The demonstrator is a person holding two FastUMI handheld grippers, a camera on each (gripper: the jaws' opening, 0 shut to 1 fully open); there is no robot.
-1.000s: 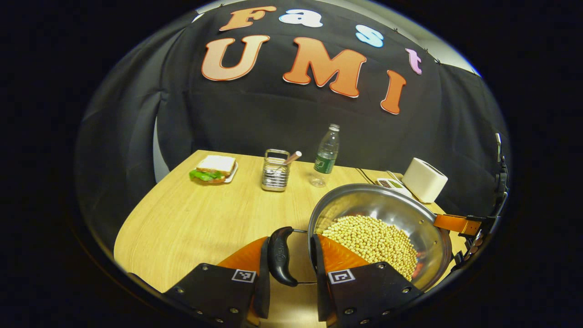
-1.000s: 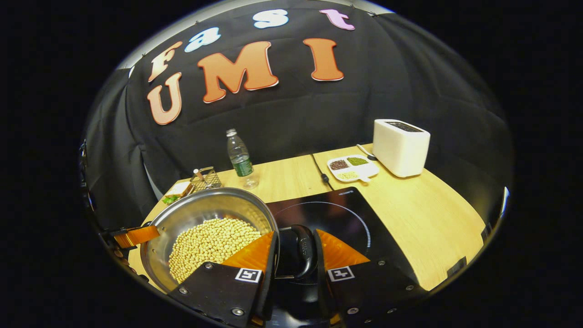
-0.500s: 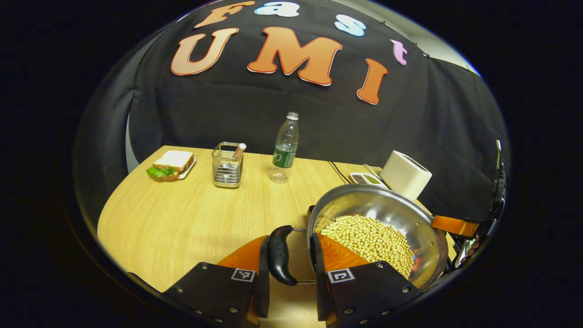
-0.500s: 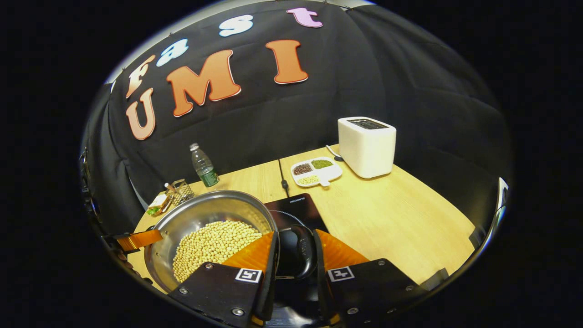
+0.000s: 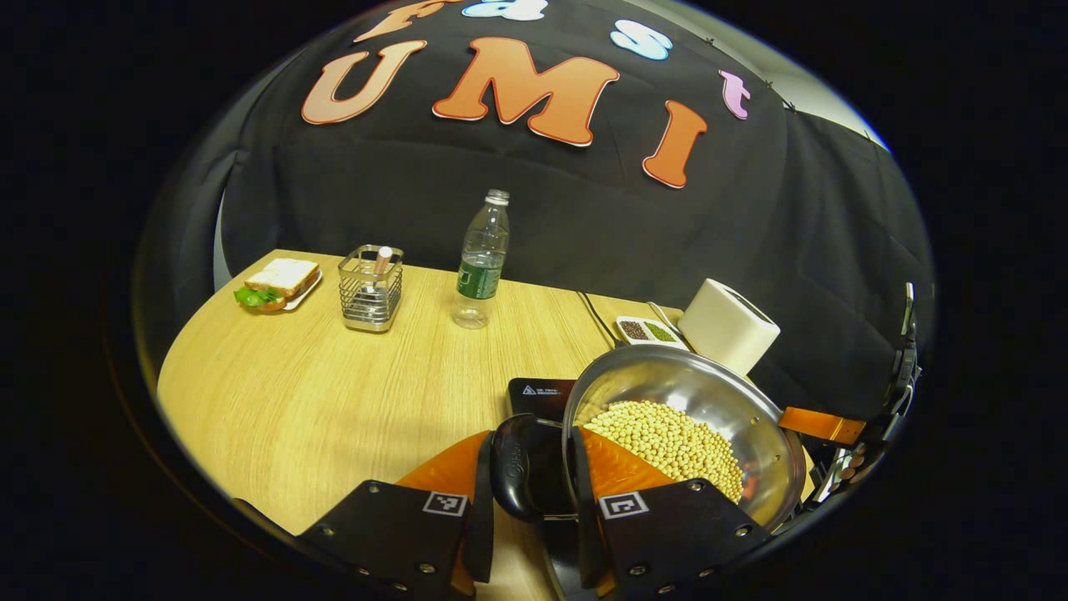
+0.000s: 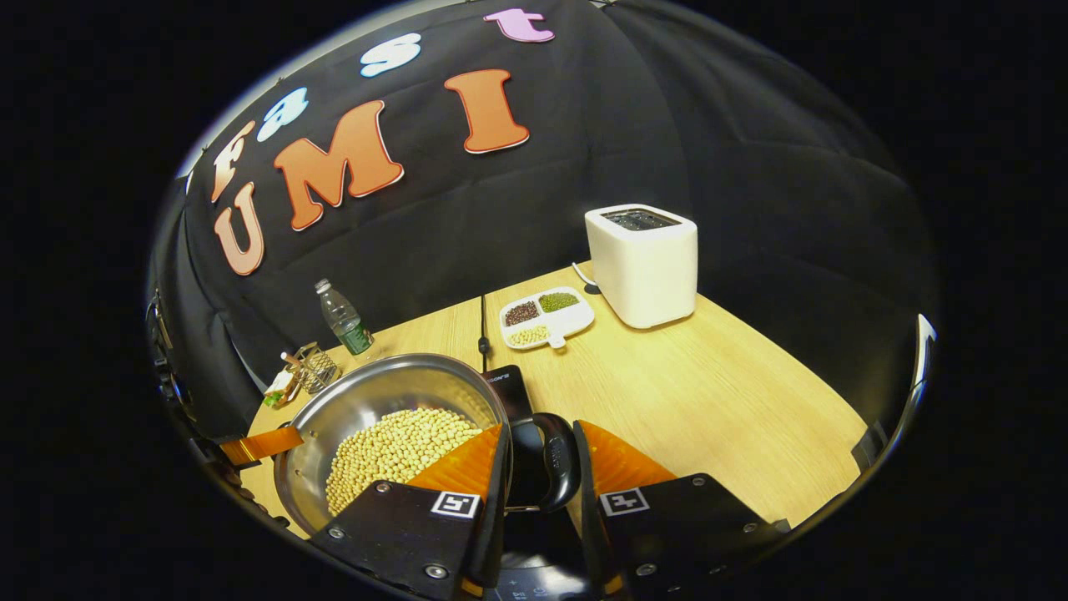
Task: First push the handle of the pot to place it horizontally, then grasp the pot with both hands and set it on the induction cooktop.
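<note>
Wooden table (image 5: 334, 401) carried one pot (image 5: 717, 401) of beans, held over one cooktop (image 5: 538, 392) whose corner showed beneath. You had your left gripper (image 5: 530, 501) clamped on one side handle (image 5: 511, 467) and your right gripper (image 6: 541, 501) on the other handle (image 6: 557, 472). Beyond stood one bottle (image 5: 482, 259), one toaster (image 6: 642, 263), one divided dish (image 6: 546, 315), one wire caddy (image 5: 370, 288) and one sandwich (image 5: 279, 280).

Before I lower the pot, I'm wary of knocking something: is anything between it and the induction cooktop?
Nothing visible is. The pot, full of beans, hangs from the left gripper and right gripper, each shut on a handle. The induction cooktop lies just beneath its edge, bare where it shows. The bottle and toaster stand off.
</note>
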